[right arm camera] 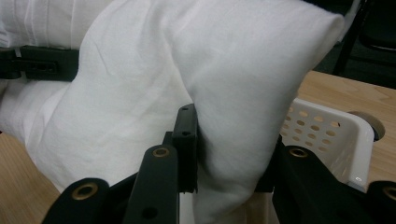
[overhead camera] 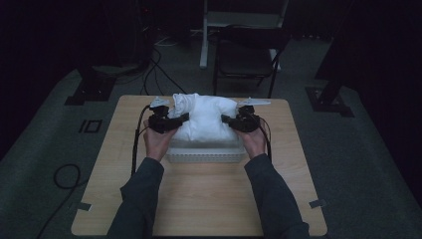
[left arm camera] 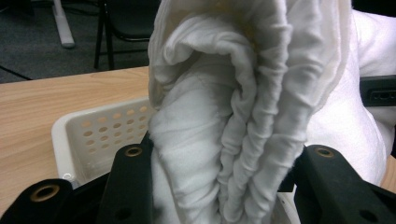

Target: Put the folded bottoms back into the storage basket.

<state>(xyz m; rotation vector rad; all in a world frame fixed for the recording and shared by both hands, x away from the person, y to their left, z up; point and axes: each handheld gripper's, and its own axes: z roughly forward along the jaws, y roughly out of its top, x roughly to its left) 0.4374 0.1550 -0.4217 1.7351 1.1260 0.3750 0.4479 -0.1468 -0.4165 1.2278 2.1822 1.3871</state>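
White cloth, bunched into a bundle, hangs over the basket on the counter. Left gripper and right gripper both have their jaws clamped on its ends (thick folds). Lower both evenly so nothing spills over the rim.

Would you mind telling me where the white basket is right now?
In the high view the white basket sits mid-table, just ahead of the person's hands, under the bundled white cloth that the left tool and right tool grip from either side.
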